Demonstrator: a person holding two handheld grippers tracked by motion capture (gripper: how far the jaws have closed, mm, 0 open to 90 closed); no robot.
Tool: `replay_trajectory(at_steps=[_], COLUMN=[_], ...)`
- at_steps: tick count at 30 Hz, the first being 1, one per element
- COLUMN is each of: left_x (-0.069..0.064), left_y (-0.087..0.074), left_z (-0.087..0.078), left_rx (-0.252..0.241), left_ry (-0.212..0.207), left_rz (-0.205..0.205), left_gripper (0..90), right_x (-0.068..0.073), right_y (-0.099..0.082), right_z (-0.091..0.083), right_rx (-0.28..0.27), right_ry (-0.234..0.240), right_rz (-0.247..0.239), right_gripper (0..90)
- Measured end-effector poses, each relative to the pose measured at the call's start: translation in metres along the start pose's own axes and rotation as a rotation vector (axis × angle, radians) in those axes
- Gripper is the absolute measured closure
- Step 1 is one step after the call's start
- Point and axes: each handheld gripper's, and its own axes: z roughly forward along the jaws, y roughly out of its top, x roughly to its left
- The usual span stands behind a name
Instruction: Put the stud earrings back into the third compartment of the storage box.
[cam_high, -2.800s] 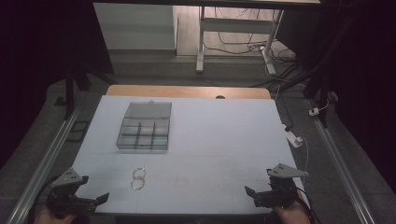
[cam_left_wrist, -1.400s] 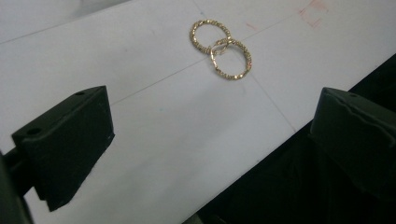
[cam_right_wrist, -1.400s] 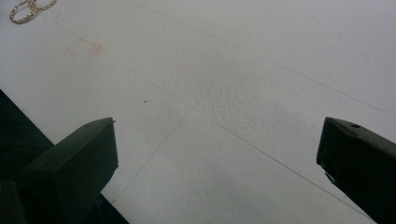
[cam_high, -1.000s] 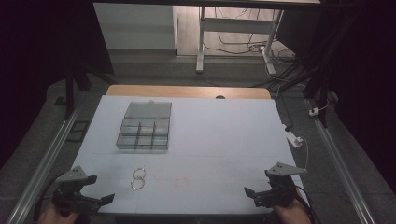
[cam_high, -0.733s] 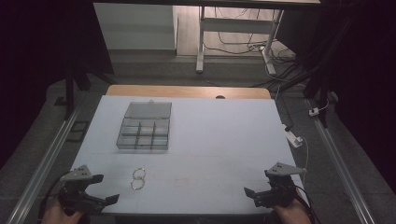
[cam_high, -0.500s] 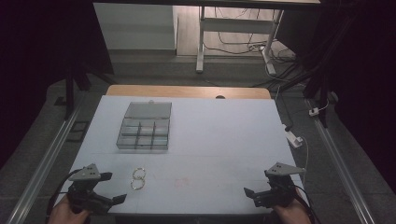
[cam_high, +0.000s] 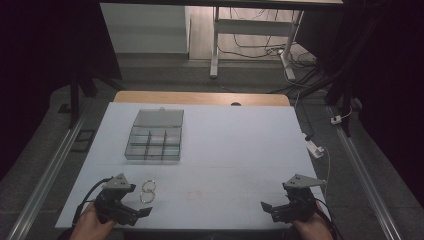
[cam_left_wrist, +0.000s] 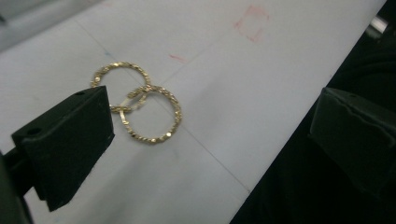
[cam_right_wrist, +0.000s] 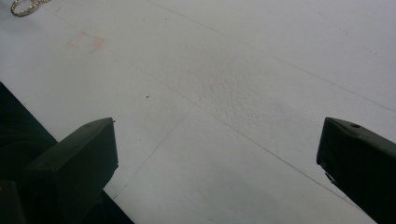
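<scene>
Two thin gold-coloured hoop earrings (cam_left_wrist: 137, 105), textured like twisted wire and overlapping where their clasps meet, lie flat on the white foam-covered table (cam_high: 240, 150). In the left gripper view they sit just ahead of the left-hand jaw, whose tip hides part of the upper hoop; the other jaw stands far off on the opposite side, past the table's near edge. The left gripper (cam_high: 134, 212) is spread wide and holds nothing.

Compared with moments earlier, the left gripper has travelled from the table's near left corner inward toward the hoops, and now sits just beside them. The right gripper (cam_high: 274, 210) has stayed near the table's front right edge, jaws wide apart and empty, with only bare table and a faint red mark between them. The likely step in hand is lining up to pick up the earrings; the jaws do not yet straddle them, so the gripper probably needs to shift sideways and lower.

Beyond the left gripper's jaws, further up the table, rests a clear plastic compartment box with its lid open (cam_high: 154, 141), well apart from the hoops.

Hard to tell: whether the hoops are linked or merely overlapping, and whether the box holds anything. The right gripper view catches just a sliver of one hoop at its top corner. The surroundings are dark.
</scene>
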Motion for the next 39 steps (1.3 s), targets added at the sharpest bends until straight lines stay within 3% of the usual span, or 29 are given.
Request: replay_trajectory(at_steps=[10,19,22,24,26,31,34,39], left_x=[-0.013,-0.015,-0.019,-0.021,-0.018,-0.005,-0.005,0.001], left_y=[0.016,0.021,0.021,0.020,0.020,0.019,0.020,0.022], left_z=[0.035,0.061,0.065,0.064,0.060,0.051,0.051,0.049], left_rx=[0.122,0.245,0.275,0.277,0.265,0.222,0.228,0.237], left_ry=[0.027,0.021,0.064,0.102,0.112,0.140,0.149,0.160], left_rz=[0.075,0.102,0.131,0.164,0.138,0.063,0.066,0.027], left_gripper=[0.0,0.0,0.7,7.5,14.2,50.0,55.0,71.3], right_x=[0.001,0.001,0.002,0.002,0.002,0.002,0.003,0.003], right_y=[0.000,0.001,0.001,0.001,0.001,0.001,0.001,0.001], right_z=[0.001,0.002,0.001,0.001,0.002,0.002,0.003,0.003], right_rx=[0.008,0.018,0.020,0.023,0.023,0.030,0.031,0.038], right_ry=[0.000,0.000,0.001,0.001,0.003,0.004,0.005,0.007], right_rz=[-0.005,-0.011,-0.015,-0.016,-0.015,-0.026,-0.029,-0.036], right_gripper=[0.0,0.0,0.0,0.0,0.0,0.0,0.0,0.0])
